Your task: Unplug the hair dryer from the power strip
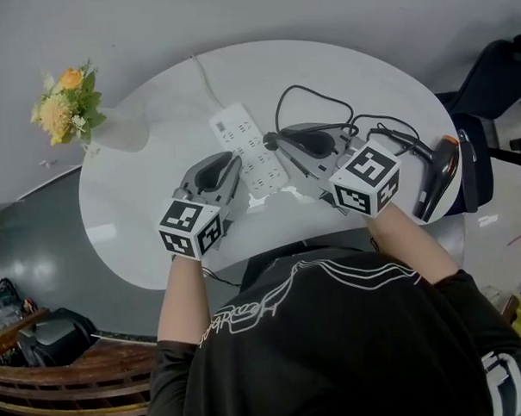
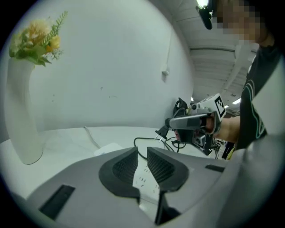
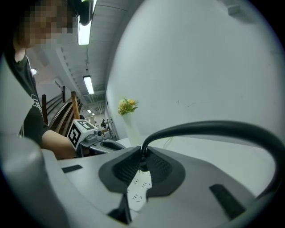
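Standing on grey floor point(image 1: 43, 251) — white oval table point(image 1: 132, 221).

White vase point(image 1: 123, 129) of yellow flowers point(image 1: 65, 105) on white table point(image 1: 132, 230)

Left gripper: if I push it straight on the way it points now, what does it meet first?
Most likely the power strip. The left gripper tilts down over it, and the strip's white face shows through the gap between the jaws. Depth is hard to judge from here.
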{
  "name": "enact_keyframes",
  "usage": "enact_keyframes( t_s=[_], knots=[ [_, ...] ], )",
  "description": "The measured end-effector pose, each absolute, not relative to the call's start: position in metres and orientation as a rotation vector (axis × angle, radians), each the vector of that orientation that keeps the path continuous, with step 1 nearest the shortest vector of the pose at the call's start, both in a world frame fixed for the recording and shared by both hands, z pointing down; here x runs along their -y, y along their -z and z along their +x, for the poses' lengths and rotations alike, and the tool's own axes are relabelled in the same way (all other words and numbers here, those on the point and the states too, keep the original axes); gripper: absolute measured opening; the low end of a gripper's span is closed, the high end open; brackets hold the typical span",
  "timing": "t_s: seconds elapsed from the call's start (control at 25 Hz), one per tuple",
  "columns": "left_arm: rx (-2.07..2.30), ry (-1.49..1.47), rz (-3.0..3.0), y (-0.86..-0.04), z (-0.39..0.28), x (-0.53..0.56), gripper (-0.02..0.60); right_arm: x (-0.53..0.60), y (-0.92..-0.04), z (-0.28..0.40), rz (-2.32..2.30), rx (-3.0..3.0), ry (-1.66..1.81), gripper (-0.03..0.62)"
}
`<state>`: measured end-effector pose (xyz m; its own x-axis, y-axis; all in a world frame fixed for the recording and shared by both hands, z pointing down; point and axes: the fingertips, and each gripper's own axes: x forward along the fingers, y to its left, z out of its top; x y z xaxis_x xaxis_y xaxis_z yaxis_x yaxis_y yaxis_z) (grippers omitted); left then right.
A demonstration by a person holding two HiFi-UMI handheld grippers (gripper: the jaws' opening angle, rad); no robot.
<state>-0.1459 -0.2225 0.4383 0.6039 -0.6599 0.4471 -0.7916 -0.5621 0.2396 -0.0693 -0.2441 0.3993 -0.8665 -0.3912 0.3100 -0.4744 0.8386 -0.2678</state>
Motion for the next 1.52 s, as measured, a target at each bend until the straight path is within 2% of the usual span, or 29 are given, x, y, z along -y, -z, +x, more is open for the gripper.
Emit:
enact_keyframes(
  t_s=[0.32,0.6,0.8,1.04,1.52],
  knots=[
    [1.159,-0.276,2.389,-0.371,-0.116,0.175,0.038,0.205,-0.352,-0.030,0.708,2.858,-0.441,0.026],
    [1.164,-0.260,2.514,-0.320,-0.079,0.120,0.026,0.154,-0.316,-0.004,0.671,2.934,-0.408,0.026],
    [1.149,-0.186,2.493,-0.301,-0.077,0.095,0.012,0.134,-0.292,0.001,0.644,2.966,-0.421,0.026],
    [1.083,0.045,2.490,-0.259,-0.076,0.070,0.003,0.121,-0.270,0.008,0.604,3.029,-0.484,0.026],
    [1.150,0.027,2.512,-0.249,-0.080,0.086,0.003,0.126,-0.273,0.012,0.582,3.031,-0.505,0.026]
  ],
)
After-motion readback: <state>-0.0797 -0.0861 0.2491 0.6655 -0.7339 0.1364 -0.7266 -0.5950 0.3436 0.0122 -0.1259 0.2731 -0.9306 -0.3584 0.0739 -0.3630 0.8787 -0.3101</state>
